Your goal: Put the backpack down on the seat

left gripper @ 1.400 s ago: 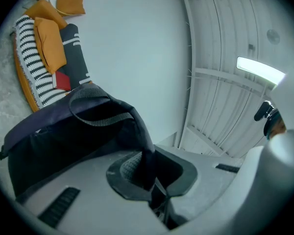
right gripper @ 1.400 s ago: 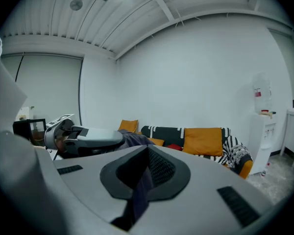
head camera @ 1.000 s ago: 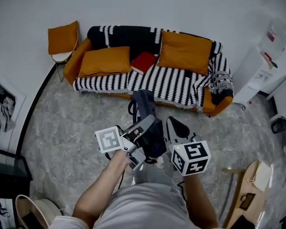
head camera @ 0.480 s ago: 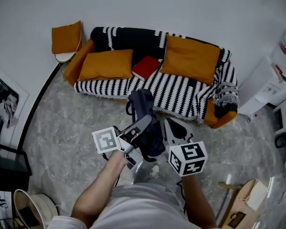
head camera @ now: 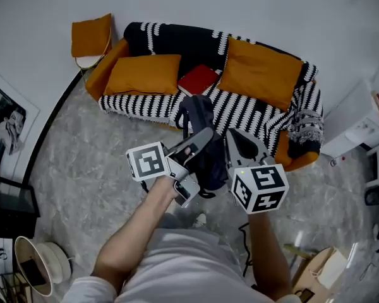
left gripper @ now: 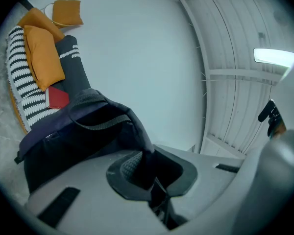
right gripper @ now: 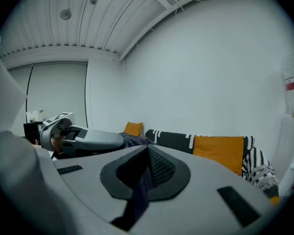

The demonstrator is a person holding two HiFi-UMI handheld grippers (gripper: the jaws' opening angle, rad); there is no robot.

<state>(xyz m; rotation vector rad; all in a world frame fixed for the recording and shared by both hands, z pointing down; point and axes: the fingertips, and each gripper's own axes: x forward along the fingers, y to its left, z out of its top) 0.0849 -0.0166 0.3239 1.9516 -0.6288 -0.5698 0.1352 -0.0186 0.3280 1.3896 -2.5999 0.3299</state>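
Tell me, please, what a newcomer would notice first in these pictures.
A dark backpack hangs mid-frame, clamped by the left hand-held gripper and right hand-held gripper. Behind it, against the wall, stands a sofa with a black-and-white striped cover and orange cushions.

The left hand-held gripper (head camera: 204, 137) and right hand-held gripper (head camera: 235, 139) have carried the backpack (head camera: 199, 113) closer to the sofa (head camera: 139, 105). Its top, earlier over the floor at the front edge, now overlaps the striped seat.
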